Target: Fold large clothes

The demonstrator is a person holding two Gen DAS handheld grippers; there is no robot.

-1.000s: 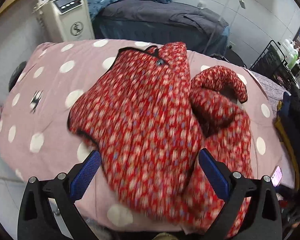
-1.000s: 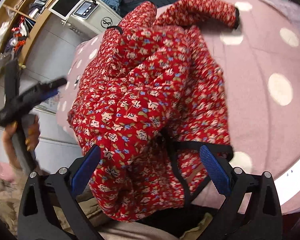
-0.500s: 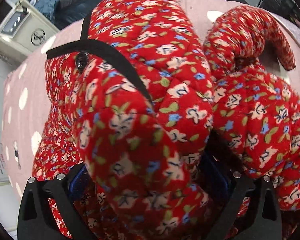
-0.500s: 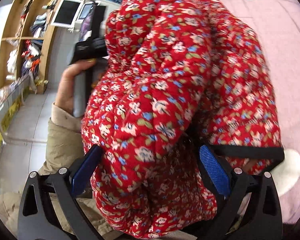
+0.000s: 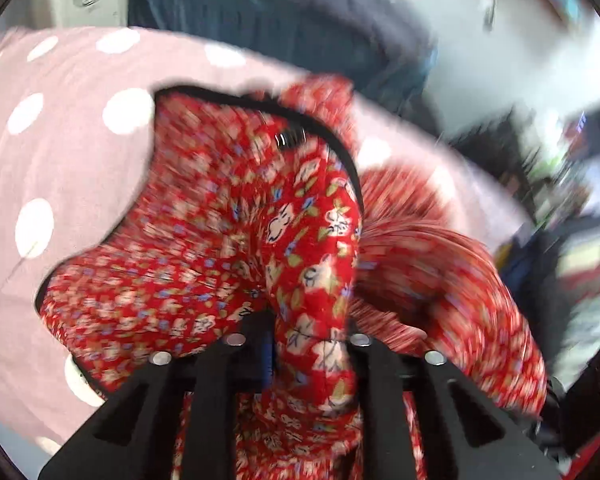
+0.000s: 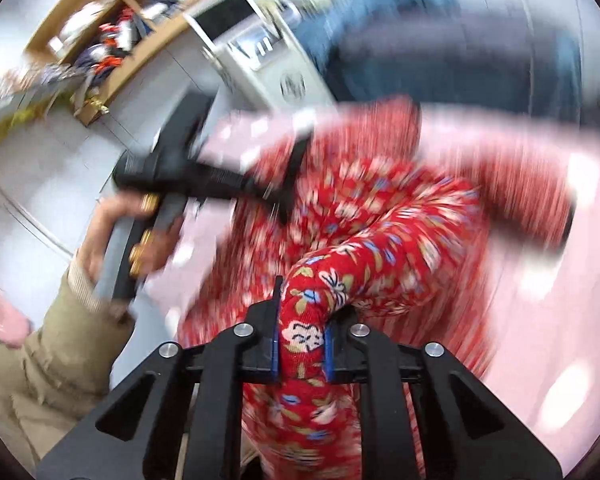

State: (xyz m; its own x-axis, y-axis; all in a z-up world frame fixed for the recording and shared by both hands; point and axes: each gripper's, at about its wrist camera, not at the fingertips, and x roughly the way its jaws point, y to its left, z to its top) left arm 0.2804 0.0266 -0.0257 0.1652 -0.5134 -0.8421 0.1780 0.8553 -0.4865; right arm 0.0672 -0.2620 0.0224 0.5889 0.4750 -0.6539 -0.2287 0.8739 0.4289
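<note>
I see the big pink bed with white dots (image 5: 60, 148) under everything, and the red flowery jacket (image 5: 204, 264) lies on top of it, puffy and bunched up. Most of the jacket spreads away in front of both my tools, with its long side running from the black-edged collar (image 5: 260, 106) far off down to the bottom edge close to me. One sleeve (image 5: 440, 264) curls off to the right side in the left view. My left hand-held gripper (image 5: 310, 356) has just been closing, and now it is clenched on a thick fold of the jacket near the front opening. My right hand-held gripper (image 6: 300, 352) has just been closing too, and its blue pads (image 6: 275, 350) squeeze a padded roll of the same jacket. In the right view I see the person's left hand (image 6: 132, 236) holding the other tool, over to the left and a bit farther away. Both grips sit on the near part of the jacket, so I think the next move is to lift and lay it out flat, away from me.
</note>
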